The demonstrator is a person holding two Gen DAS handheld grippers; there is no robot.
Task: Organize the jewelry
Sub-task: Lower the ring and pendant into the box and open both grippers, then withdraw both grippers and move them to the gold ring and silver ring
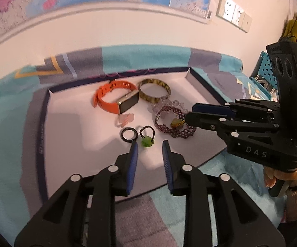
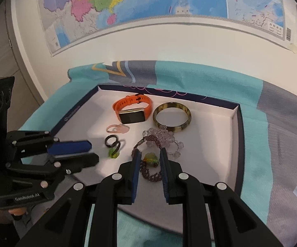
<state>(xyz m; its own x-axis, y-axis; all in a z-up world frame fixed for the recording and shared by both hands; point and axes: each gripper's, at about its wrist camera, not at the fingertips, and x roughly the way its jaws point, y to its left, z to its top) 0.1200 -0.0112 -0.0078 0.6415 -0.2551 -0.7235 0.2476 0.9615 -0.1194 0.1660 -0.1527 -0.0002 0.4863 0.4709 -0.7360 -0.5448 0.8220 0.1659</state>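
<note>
**Teal cloth, shallow tray, two grippers over the small pieces**

Patterned teal-and-grey cloth lay under a white tray (image 2: 235,123) with a dark blue rim, and a wall map hung behind it. Near the tray's front edge lay the purple beaded bracelet (image 2: 148,171), its green-and-yellow charm between the blue pads of the right gripper (image 2: 149,156). Those jaws stood narrow, yet whether they pressed the beads could not be told. To take it well, the grip would probably need to close on the woven band, not the charm, then rise straight.

The left gripper (image 1: 150,146) hung released, nothing between its pads, just short of the green-stoned ring (image 1: 147,136) and the black ring (image 1: 128,134).

Behind these lay clear beads (image 2: 164,139), a pink ring (image 2: 117,128), the orange watch (image 2: 133,111) and a tortoiseshell bangle (image 2: 172,117). The tray's right side and near left corner were bare, leaving room to set pieces apart; the low rim looked easy to snag.
</note>
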